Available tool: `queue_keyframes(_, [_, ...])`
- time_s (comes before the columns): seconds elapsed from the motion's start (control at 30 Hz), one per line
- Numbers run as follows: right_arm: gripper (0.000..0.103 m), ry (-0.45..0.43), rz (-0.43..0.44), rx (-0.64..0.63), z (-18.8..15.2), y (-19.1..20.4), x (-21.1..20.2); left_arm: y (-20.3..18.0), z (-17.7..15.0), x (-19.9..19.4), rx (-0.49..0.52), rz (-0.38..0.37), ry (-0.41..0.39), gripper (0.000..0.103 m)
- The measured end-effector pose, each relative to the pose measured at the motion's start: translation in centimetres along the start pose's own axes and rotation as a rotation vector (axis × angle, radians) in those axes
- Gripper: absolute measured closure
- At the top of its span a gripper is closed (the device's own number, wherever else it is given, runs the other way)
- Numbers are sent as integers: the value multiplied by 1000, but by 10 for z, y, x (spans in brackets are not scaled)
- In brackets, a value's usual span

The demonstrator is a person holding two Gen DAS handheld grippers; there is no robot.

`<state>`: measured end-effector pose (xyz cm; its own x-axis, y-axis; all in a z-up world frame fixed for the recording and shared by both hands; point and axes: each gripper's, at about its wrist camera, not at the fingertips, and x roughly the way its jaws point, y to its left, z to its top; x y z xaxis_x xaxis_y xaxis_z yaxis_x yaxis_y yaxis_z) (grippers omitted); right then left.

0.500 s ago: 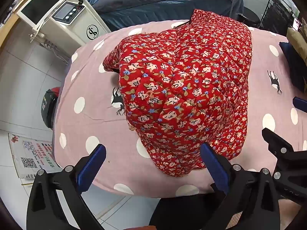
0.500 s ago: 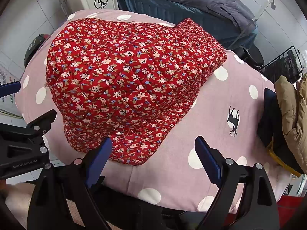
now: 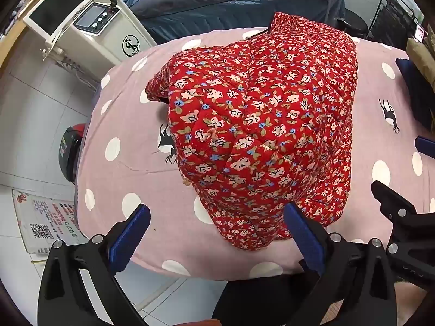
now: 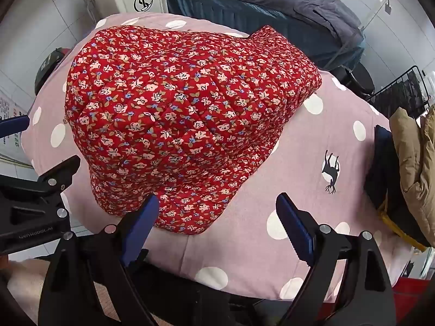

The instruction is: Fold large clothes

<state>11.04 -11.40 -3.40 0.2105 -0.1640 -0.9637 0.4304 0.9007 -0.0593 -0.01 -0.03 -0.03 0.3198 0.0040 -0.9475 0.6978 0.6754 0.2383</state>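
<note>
A red quilted jacket printed with small pink and blue flowers [image 3: 261, 125] lies folded into a thick bundle in the middle of a table covered by a mauve cloth with white polka dots and small black deer figures [image 3: 130, 168]. Compared with half a second earlier, almost nothing has shifted: the bundle keeps the same shape and place, and both views have only drifted slightly. This suggests the fold is finished or nearly so, with both tools drawn back to the near edge of the table.

The left gripper [image 3: 217, 233], black with blue pads, has its jaws spread wide and holds nothing; its right-hand pad sits just in front of the bundle's near hem. The right gripper [image 4: 217, 225] is likewise wide open and empty, hovering over the near hem and the bare cloth beside it.

Readable writing is sparse. A white floor-standing machine with a small screen and a round black monogram logo [image 3: 108, 35] stands beyond the table; the letters look like an entwined "L" and "S", though this is uncertain. The body of the left tool, seen from the right camera, carries pale lettering reading roughly "GenRobot.AI". A printed sheet with a QR code [image 3: 40, 222] lies on the floor, its text too small to read
</note>
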Motion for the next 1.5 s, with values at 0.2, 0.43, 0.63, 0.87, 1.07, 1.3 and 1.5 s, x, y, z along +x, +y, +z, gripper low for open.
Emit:
queue_keyframes(0.2, [16, 0, -1, 0, 0, 0, 1, 0, -1, 1, -2, -1, 5, 7])
queue_keyframes(0.43, [16, 7, 4, 11, 1, -2, 4, 0, 0, 4, -1, 2, 12, 7])
queue_keyframes(0.63, [16, 6, -1, 6, 2, -2, 4, 0, 0, 5, 2, 0, 13, 7])
queue_keyframes(0.87, [16, 8, 1, 19, 1, -4, 5, -2, 1, 5, 6, 2, 14, 7])
queue_keyframes(1.07, [16, 8, 1, 14, 1, -3, 5, -2, 0, 5, 6, 2, 14, 7])
queue_keyframes(1.3, [16, 9, 1, 15, 1, -2, 5, -2, -1, 6, 5, 1, 17, 7])
queue_keyframes(1.5, [16, 6, -2, 15, 0, -2, 6, -2, -1, 6, 8, 1, 15, 7])
